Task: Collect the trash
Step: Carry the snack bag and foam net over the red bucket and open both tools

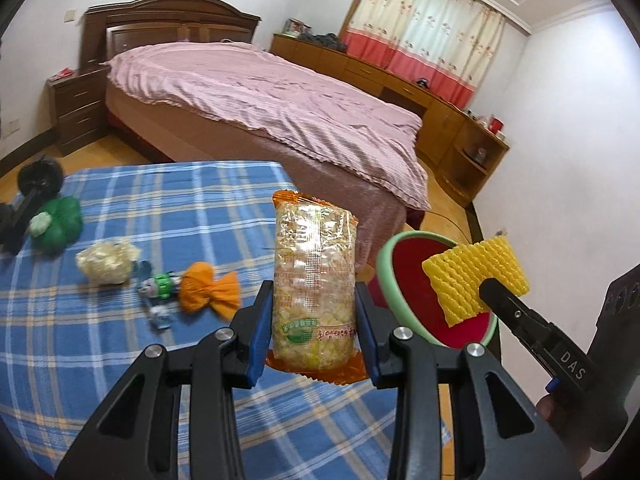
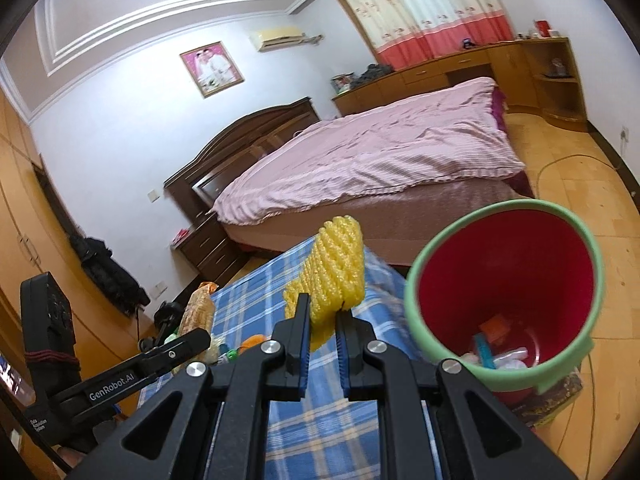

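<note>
My left gripper (image 1: 314, 312) has its jaws clamped on an upright snack packet (image 1: 314, 276), clear film with orange ends and a green oval label; the red print along its lower edge is too blurred for me to read. My right gripper (image 2: 323, 320) has its jaws pinched nearly shut on a yellow foam fruit net (image 2: 332, 276), which in the left view hangs in front of the mouth of the red trash bin (image 2: 504, 280) with its pale green rim. That bin stands just beside the surface's (image 1: 160, 200) blue plaid cloth and already has wrappers lying in its bottom. On the right gripper's arm I read "DAS"; on the left one's, "GenRobot.AI". Still lying on the cloth are an orange net wad (image 1: 208, 292), a small green-and-white wrapper (image 1: 158, 290), a crumpled cream wad (image 1: 106, 262) and a green bag (image 1: 58, 224). A bed (image 1: 280, 108) with a pink cover lies beyond.
</note>
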Demonstrator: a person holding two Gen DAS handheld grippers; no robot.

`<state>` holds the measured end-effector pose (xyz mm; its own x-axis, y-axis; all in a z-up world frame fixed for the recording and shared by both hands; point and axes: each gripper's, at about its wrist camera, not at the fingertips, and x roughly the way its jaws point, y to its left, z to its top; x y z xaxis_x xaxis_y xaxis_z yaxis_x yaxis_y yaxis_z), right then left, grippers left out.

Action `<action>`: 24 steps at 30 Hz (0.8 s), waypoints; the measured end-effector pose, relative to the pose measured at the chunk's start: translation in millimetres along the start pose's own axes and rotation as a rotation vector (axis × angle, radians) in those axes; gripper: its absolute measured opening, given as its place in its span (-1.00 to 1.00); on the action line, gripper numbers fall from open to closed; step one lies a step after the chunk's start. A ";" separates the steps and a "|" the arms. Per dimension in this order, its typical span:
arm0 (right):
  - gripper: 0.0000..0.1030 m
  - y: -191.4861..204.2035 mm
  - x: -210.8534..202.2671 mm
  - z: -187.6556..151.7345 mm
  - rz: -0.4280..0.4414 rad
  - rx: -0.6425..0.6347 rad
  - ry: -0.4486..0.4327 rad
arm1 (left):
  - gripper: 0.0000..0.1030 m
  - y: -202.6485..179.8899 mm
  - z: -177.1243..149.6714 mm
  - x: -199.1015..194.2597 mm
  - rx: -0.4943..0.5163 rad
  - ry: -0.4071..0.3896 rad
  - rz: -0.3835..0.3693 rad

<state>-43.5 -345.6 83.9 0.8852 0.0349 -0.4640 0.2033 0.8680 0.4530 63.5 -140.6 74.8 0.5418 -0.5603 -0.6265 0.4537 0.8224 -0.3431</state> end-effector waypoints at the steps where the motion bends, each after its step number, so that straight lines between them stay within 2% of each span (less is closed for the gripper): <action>1: -0.74 -4.6 -3.3 0.5 -0.010 0.007 -0.008 | -0.25 -3.9 0.9 2.4 0.007 0.003 -0.006; 14: -0.74 -65.1 -27.5 11.4 -0.155 0.080 -0.078 | -0.25 -66.7 2.0 46.0 0.129 0.056 -0.109; 24: -0.74 -115.6 -23.1 5.4 -0.228 0.155 -0.050 | -0.25 -112.8 -6.9 95.4 0.190 0.135 -0.167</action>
<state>-85.1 -449.4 46.5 0.8281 -0.1803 -0.5308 0.4575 0.7646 0.4540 59.1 -286.1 48.9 0.3555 -0.6576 -0.6642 0.6602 0.6797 -0.3196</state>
